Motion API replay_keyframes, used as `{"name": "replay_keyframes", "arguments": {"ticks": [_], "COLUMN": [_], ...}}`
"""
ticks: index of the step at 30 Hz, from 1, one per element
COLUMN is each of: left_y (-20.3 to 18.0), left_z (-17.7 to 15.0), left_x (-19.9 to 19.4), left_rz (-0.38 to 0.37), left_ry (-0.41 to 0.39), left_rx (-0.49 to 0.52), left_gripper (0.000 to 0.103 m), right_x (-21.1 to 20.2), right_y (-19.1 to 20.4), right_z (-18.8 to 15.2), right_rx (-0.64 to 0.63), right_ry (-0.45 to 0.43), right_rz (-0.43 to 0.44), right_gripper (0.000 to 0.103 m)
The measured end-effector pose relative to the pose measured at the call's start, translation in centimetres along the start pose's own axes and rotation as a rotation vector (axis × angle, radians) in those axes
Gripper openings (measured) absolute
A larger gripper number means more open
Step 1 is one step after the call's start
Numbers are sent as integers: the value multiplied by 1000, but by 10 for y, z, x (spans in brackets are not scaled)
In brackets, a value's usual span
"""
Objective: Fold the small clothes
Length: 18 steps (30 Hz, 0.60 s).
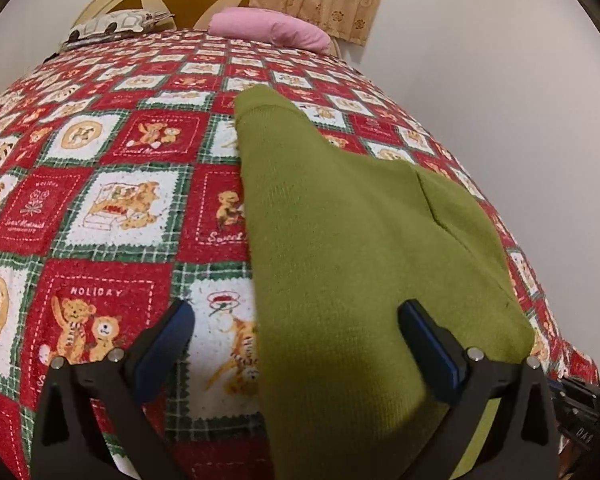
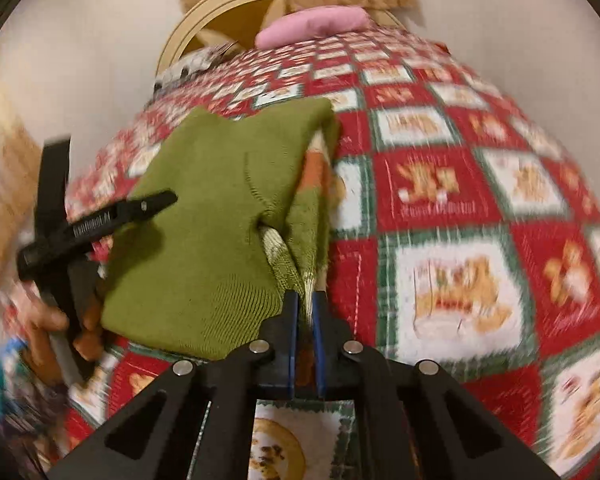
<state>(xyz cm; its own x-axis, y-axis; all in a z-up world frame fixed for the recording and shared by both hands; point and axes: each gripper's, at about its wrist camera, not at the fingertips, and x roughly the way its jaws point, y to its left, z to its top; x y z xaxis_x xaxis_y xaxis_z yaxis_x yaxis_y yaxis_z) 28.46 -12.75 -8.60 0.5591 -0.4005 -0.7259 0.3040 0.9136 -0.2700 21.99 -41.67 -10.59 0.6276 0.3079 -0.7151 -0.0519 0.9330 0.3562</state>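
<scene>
Green knit garment [image 1: 340,240] lay on the bed [image 1: 112,216], partly folded, over a red, white and green teddy-bear quilt; it sat toward the right side of the bed in the left wrist view, with a narrow sleeve end reaching toward the pillows.

Left tongs [image 1: 296,344]: jaws spread wide, blue pads well apart. The left pad was over bare quilt, the right pad over the green knit; the garment's left edge ran between them. Not clamped on anything. Whether the right pad touched the fabric, cannot tell.

Right tongs [image 2: 305,308]: jaws nearly closed, blue pads with only a thin gap, pinching a thin edge of the garment [image 2: 204,232] at its near right corner, where the green knit showed a lighter striped underside. The right wrist view was motion-blurred, so exactly which layer was pinched was unclear.

In the right wrist view the left tongs [image 2: 100,220] showed at the left, black fingers over the garment's left side, with a hand [image 2: 56,324] gripping the handle.

Pink pillow [image 1: 268,30] and a patterned pillow [image 1: 112,26] sat at the headboard, well apart from the garment.
</scene>
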Motion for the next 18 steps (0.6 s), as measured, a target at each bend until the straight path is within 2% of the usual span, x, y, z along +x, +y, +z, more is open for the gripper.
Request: {"name": "replay_keyframes", "arguments": {"ticks": [2,6,9,11,15,16,18], "left_y": [0,1,3,3,3,3,2], "left_z": [0,0,0,0,0,0,0], "left_x": [0,1,1,0,0,0,0], "left_rz": [4,4,0,4,7,10,16], "left_ry": [1,0,0,-1,-1,-2,-5], "left_rx": [0,-8,-16,-12,-11,-9,-3], "left_gripper": [103,103,103,103,103,103,103], "right_x": [-2,-11,-33,-40,-13,8,17], "right_y": [-6,-2,5,16,47,63,66], "right_z": [-2,0,9,20,45,52,54], "right_rx": [51,35,50,41,-26,-83,-94], "right_ry": [-10,-18,-102,-162,-157,-129,-111], "right_rz": [30,12,-24,-12,-4,-18,-36], "right_gripper": [6,12,15,16,16,16,16]}}
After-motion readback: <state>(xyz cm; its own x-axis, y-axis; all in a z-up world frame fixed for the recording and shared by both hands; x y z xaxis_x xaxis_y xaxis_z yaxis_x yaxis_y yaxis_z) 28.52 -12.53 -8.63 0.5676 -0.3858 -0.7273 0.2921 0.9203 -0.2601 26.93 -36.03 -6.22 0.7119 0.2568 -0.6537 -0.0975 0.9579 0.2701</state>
